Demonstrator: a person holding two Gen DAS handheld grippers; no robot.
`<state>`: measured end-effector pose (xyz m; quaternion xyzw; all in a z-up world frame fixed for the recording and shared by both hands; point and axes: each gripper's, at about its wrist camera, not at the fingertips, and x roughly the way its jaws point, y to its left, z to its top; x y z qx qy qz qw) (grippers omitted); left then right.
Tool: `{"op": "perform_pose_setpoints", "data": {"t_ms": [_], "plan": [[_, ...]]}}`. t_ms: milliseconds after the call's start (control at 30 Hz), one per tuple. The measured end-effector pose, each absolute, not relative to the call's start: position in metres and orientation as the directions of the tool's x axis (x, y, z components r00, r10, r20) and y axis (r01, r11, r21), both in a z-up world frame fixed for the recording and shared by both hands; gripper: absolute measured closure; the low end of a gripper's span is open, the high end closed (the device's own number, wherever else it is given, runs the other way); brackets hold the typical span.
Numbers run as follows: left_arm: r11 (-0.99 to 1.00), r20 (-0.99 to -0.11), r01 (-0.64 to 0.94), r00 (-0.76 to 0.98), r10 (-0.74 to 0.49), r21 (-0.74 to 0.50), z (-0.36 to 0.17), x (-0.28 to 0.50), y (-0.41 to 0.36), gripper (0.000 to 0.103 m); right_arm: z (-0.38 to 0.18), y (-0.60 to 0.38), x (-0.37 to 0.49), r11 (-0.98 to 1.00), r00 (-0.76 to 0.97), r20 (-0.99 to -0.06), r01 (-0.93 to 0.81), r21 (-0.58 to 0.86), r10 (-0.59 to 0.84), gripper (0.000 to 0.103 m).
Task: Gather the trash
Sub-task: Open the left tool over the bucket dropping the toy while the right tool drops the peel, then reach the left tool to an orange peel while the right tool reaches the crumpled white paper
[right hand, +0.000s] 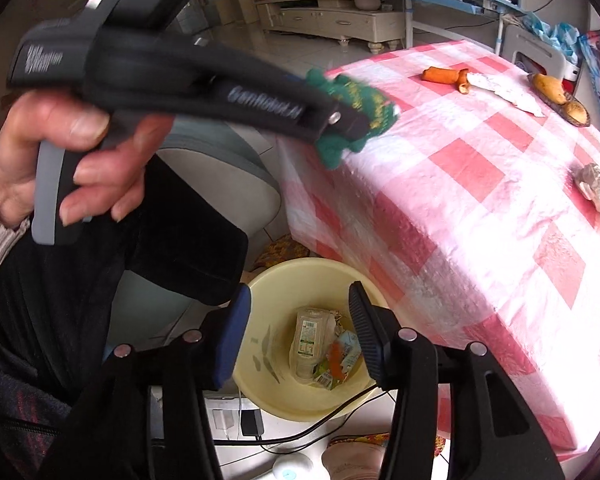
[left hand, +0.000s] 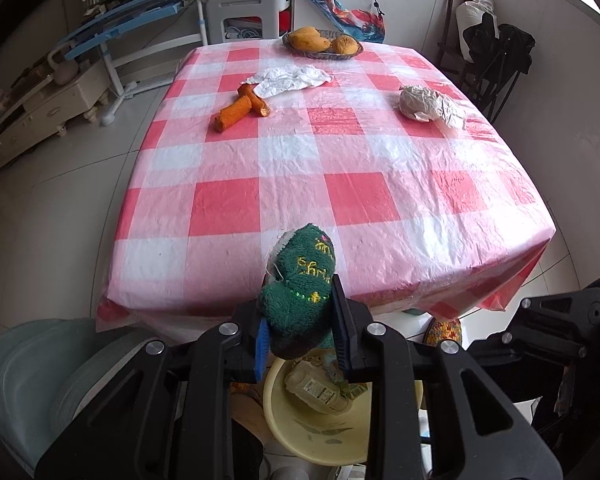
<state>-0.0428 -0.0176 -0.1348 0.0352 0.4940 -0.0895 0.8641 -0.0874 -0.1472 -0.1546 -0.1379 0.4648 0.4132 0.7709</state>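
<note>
My left gripper (left hand: 300, 300) is shut on a green knitted cloth (left hand: 302, 280) with yellow lettering, held at the near edge of the checked table (left hand: 340, 184), above a yellow basin (left hand: 284, 432). In the right wrist view the same cloth (right hand: 352, 116) sticks out of the left gripper, held by a hand (right hand: 60, 152). My right gripper (right hand: 296, 324) stands open with nothing between its fingers, over the yellow basin (right hand: 276, 292) on the floor. A flattened plastic bottle (right hand: 308, 340) and wrappers lie in the basin. Orange peels (left hand: 242, 110), white tissue (left hand: 288, 78) and crumpled paper (left hand: 428, 106) lie on the table.
A basket with mangoes (left hand: 322, 42) stands at the table's far edge. A grey-green chair (left hand: 16, 380) stands at the near left. Cables and a charger (right hand: 252, 424) lie on the floor by the basin. A cabinet (left hand: 40, 116) and blue shelves line the far wall.
</note>
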Motion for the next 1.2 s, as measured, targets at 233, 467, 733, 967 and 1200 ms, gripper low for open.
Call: {"op": "perform_pose_setpoints", "data": {"t_ms": [233, 467, 733, 967, 1200], "plan": [[0.979, -0.868, 0.202, 0.483, -0.116, -0.018, -0.139, -0.065, -0.023, 0.078, -0.148, -0.158, -0.093, 0.654, 0.286, -0.819, -0.744, 0.137, 0.497, 0.042], [0.974, -0.891, 0.224, 0.438, -0.118, -0.018, -0.150, -0.085, -0.031, 0.076, -0.144, -0.169, -0.086, 0.721, 0.384, -0.803, -0.689, 0.080, 0.456, 0.032], [0.965, -0.899, 0.261, 0.427, -0.099, 0.017, -0.156, -0.106, -0.042, 0.057, -0.142, -0.177, -0.082, 0.777, 0.436, -0.798, -0.627, 0.061, 0.415, 0.032], [0.976, -0.875, 0.219, 0.471, -0.107, -0.002, -0.146, -0.105, -0.032, 0.050, -0.146, -0.179, -0.084, 0.786, 0.450, -0.805, -0.618, 0.034, 0.388, 0.030], [0.990, -0.827, 0.124, 0.549, -0.119, -0.060, -0.130, -0.094, -0.014, 0.044, -0.146, -0.177, -0.084, 0.788, 0.462, -0.802, -0.616, 0.017, 0.378, 0.028]]}}
